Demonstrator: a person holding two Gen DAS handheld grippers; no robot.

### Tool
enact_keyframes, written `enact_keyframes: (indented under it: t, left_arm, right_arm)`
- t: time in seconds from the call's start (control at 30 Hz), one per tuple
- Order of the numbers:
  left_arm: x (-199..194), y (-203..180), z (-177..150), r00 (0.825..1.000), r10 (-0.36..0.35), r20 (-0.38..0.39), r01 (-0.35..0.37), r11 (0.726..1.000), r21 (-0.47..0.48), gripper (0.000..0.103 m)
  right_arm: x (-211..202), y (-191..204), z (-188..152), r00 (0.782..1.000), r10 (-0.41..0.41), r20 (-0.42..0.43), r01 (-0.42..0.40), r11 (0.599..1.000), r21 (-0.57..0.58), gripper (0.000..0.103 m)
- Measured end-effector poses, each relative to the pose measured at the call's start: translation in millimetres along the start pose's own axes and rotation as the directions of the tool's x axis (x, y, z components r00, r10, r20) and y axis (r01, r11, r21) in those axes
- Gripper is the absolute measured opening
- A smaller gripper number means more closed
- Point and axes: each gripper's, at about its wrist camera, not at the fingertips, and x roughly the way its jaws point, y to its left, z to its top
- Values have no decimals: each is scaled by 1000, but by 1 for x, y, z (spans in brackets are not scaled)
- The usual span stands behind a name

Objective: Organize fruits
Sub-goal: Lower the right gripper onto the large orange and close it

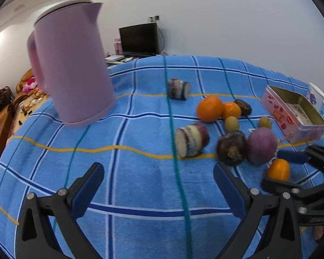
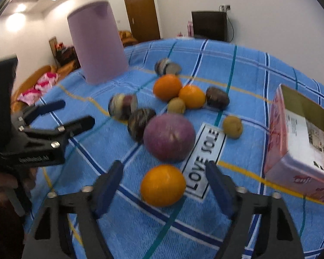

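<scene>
While the left gripper (image 1: 158,185) gapes empty, the right gripper (image 2: 164,181) straddles an orange (image 2: 163,185), pads apart; box (image 2: 300,142) at three o'clock.

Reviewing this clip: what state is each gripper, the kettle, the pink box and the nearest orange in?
left gripper: open, empty.
right gripper: open, pads either side of the nearest orange, not pressing.
pink kettle: upright, lid on.
pink box: open-topped.

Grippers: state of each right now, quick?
Left gripper: open, nothing between its jaws.
Right gripper: open around the near orange, pads not on it; not held.
</scene>
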Motion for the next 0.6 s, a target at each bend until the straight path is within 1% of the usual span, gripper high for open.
enact_keyframes:
  t: [0.07,0.1,0.17,0.2,0.27,0.33,0.4,0.47,0.57,0.6]
  left_arm:
    - [-2,-7,2,1000,-22,2,22,1000,16,102]
    - [-4,-11,3,999,-36,4,36,999,22,102]
    - [-9,-19,7,997,-75,10,75,997,35,102]
    - [-11,-23,9,996,-93,15,92,995,42,102]
    - [-16,-32,13,992,-125,28,123,991,61,102]
    - [-21,-44,17,988,-151,38,147,985,93,102]
    - [-20,-56,21,985,-169,33,164,979,124,102]
    - [-15,-71,24,982,-185,23,179,972,154,102]
    - [-1,-93,28,980,-198,-20,198,962,190,102]
    - [4,-100,30,978,-205,-36,208,959,194,99]
  right_arm:
    - [3,-2,-2,1000,-14,-22,14,1000,-9,56]
    - [0,-2,-4,1000,-18,-19,18,1000,-16,53]
    - [-2,-5,-6,1000,-6,-21,6,1000,-21,49]
    - [-3,-6,-6,1000,-6,-20,6,1000,-21,42]
    - [-7,-10,-7,1000,-12,-18,12,1000,-19,42]
    - [-12,-17,-7,1000,-24,4,24,1000,-5,42]
    - [-27,-27,-5,998,-14,61,12,999,33,42]
    - [-44,-37,-5,992,-22,128,14,998,65,42]
    - [-68,-54,-4,968,-95,230,70,991,111,42]
    - [-75,-60,-5,958,-127,258,96,987,129,42]
